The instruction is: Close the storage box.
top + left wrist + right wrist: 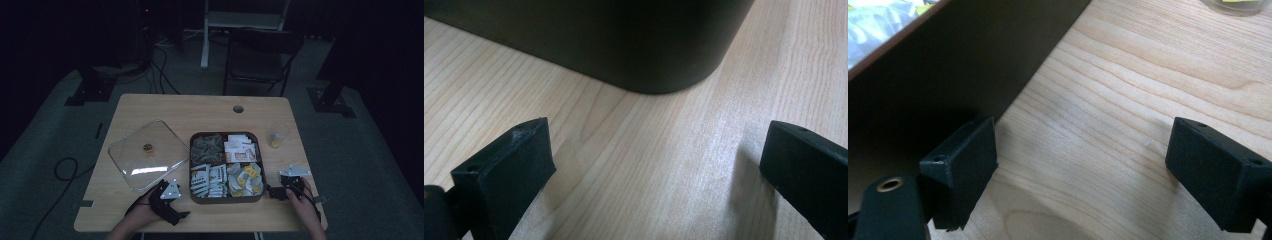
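Both grippers sit on the light wooden table (150,107) with jaws spread wide and nothing between the pads. Left gripper (181,215) rests at the near-left corner of the dark brown square compartment tray (226,199); in the left gripper view the tray's rounded corner (664,60) is just ahead of the jaws, apart from them, bare wood between the pads. Right gripper (272,192) lies just off the tray's right wall, near its front corner; in the right gripper view that dark wall (948,75) runs close beside one black pad (965,170), touching or not I cannot tell, other pad well out over the wood. Tray lies between the two grippers, holding packets: white sachets (207,180), yellow-and-white ones (247,177), grey-green ones (206,147), white-orange ones (240,149). Clear square plastic lid with a small knob (147,152) lies flat beyond the left gripper, beside the tray. Small clear cup with yellow contents (276,136) stands beyond the right gripper. Dark chair (260,57) is past the table's far edge.
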Available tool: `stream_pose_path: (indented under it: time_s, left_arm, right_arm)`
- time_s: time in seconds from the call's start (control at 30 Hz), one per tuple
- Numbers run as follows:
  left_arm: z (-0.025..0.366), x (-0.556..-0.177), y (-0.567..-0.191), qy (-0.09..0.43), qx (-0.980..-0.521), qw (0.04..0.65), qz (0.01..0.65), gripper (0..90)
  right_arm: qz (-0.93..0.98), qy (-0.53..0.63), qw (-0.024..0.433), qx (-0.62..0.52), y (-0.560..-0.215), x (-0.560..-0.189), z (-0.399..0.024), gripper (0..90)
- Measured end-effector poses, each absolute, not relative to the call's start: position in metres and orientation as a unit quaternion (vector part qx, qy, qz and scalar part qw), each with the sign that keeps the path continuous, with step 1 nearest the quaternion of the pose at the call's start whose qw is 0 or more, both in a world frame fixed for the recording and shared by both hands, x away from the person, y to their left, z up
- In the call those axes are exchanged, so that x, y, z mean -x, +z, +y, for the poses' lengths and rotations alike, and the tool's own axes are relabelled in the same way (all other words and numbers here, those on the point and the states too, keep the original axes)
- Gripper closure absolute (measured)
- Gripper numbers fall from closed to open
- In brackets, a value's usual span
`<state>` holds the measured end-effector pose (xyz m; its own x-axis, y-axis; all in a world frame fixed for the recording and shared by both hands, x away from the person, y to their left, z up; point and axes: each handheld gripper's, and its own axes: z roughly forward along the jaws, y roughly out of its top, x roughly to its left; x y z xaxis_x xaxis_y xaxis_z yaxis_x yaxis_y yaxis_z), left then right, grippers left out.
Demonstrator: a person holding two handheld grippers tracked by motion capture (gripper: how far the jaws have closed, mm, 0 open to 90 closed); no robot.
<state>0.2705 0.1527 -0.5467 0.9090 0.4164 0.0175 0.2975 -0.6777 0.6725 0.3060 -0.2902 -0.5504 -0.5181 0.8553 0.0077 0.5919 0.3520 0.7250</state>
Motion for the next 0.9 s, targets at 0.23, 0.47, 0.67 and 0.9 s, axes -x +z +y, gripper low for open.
stream_pose_path:
  time_s: [0.23, 0.47, 0.67, 0.9]
  left_arm:
    - [0.157, -0.272, -0.545, 0.085, -0.911, 0.347, 0.206, 2.2]
    - [0.167, -0.277, -0.535, 0.096, -0.902, 0.355, 0.224, 2.2]
    - [0.182, -0.287, -0.530, 0.114, -0.892, 0.354, 0.258, 2.2]
    - [0.200, -0.299, -0.526, 0.129, -0.878, 0.352, 0.296, 2.2]
  right_arm:
    - [0.800, 0.345, 0.190, -0.453, -0.550, -0.306, -0.290, 12.6]
    - [0.800, 0.345, 0.191, -0.452, -0.550, -0.306, -0.290, 12.6]
    - [0.800, 0.345, 0.191, -0.452, -0.550, -0.306, -0.290, 12.6]
    - [0.800, 0.345, 0.190, -0.453, -0.550, -0.306, -0.290, 12.6]
